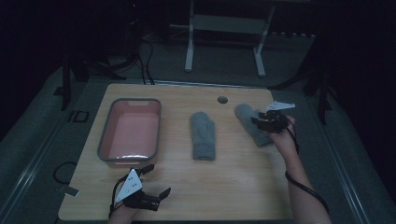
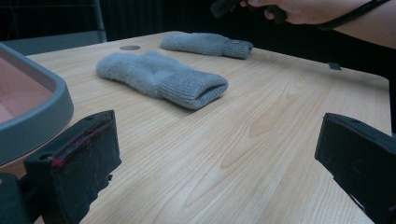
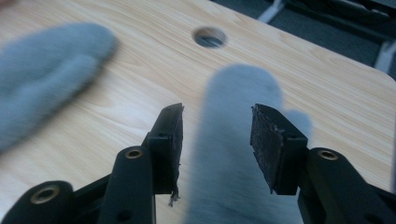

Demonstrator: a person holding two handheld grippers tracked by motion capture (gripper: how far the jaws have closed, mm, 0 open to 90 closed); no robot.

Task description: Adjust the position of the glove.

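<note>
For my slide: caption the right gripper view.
Open right gripper poised over a fuzzy grey knitted mitten on the light wooden table.

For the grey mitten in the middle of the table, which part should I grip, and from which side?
Grip the ribbed cuff of the middle mitten, coming from above with the jaws across its width. It lies flat, cuff toward the person; in the left gripper view the cuff stands thick and open, so I judge it easiest to pinch.

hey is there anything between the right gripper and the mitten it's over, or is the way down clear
Nothing visible stands in the way. The right gripper is open, its jaws straddling the right-hand grey mitten from above. The other mitten and the pink tub lie off to its left on the table.
</note>
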